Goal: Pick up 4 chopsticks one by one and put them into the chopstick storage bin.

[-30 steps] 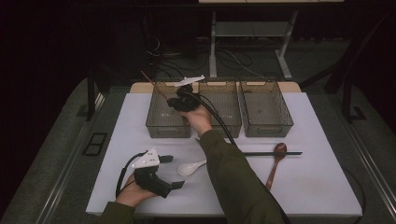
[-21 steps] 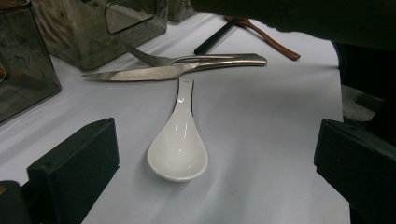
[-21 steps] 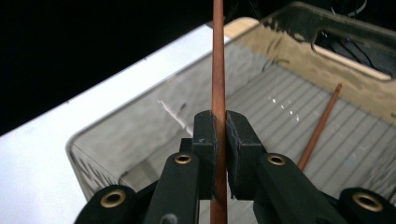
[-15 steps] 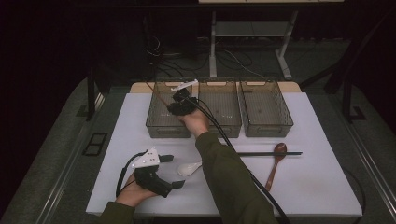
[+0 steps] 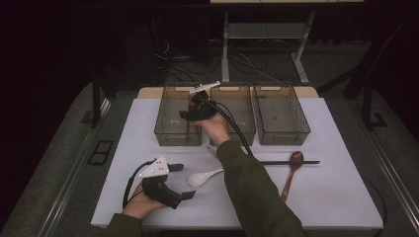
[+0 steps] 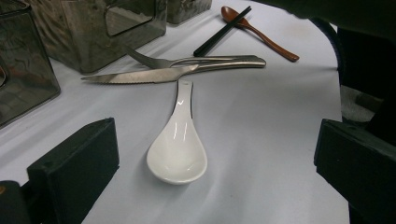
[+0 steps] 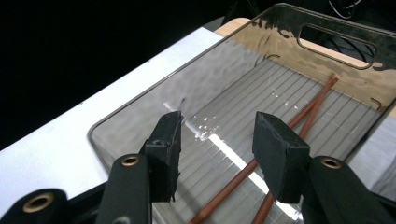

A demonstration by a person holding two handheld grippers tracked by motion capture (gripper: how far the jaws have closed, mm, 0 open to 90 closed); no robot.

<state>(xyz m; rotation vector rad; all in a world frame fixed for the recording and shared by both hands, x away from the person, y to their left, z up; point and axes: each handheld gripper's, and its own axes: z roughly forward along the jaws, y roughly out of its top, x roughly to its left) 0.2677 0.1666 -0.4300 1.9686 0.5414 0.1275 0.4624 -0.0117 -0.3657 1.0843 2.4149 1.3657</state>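
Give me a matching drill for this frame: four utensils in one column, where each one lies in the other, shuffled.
1. brown chopsticks
2. white spoon
3. black chopsticks
4. knife

A. crossing the wooden spoon
B. inside the left bin
C. between the left hand-held gripper's open jaws
D. beside the fork

Pairs: 1-B, 2-C, 3-A, 4-D

Glossy white ceramic soup spoon (image 6: pixel 179 149) at centre on white bench (image 6: pixel 261 121), between open black jaws. At 12 o'clock: serrated steel knife (image 6: pixel 140 76) touching steel fork (image 6: pixel 201 60). At 1 o'clock: black chopsticks (image 6: pixel 222 31), brown wooden spoon (image 6: pixel 259 32). At 10 o'clock: smoky translucent plastic bins (image 6: pixel 93 32).
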